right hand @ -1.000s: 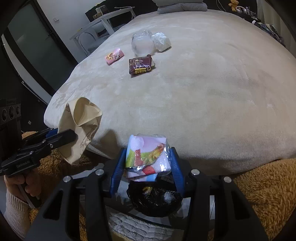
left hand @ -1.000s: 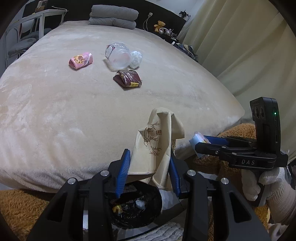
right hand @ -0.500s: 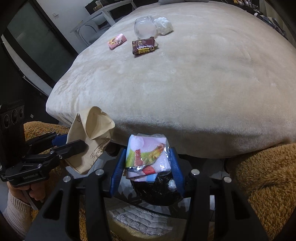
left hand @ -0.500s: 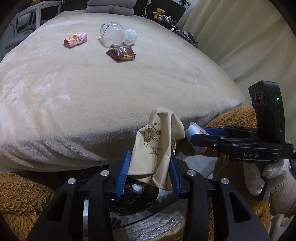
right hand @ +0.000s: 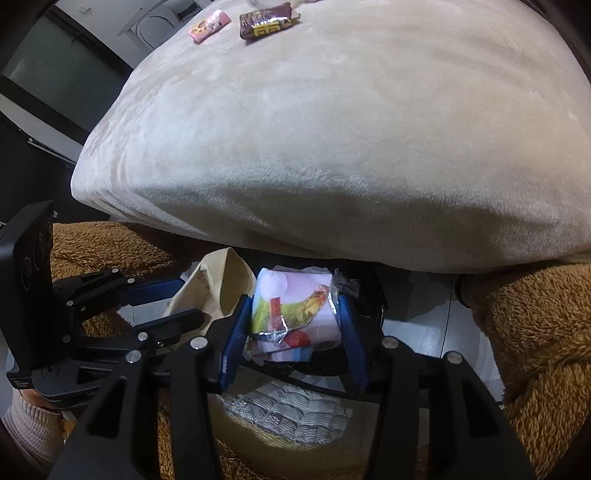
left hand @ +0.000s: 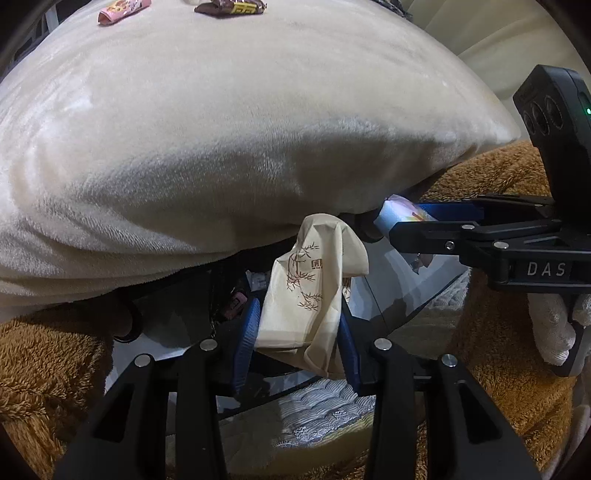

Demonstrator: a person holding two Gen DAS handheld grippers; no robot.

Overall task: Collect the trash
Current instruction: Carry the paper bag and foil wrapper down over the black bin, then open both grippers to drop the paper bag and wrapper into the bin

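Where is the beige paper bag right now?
The beige paper bag is clamped in the left gripper, below the bed's edge, beside the right gripper's colourful wrapper.

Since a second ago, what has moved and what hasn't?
Both tongs have come down from bed level toward the floor beside the bed. The left tongs still grip the beige paper bag, the right tongs the colourful wrapper. The pink packet and brown packet lie unmoved on the bed.
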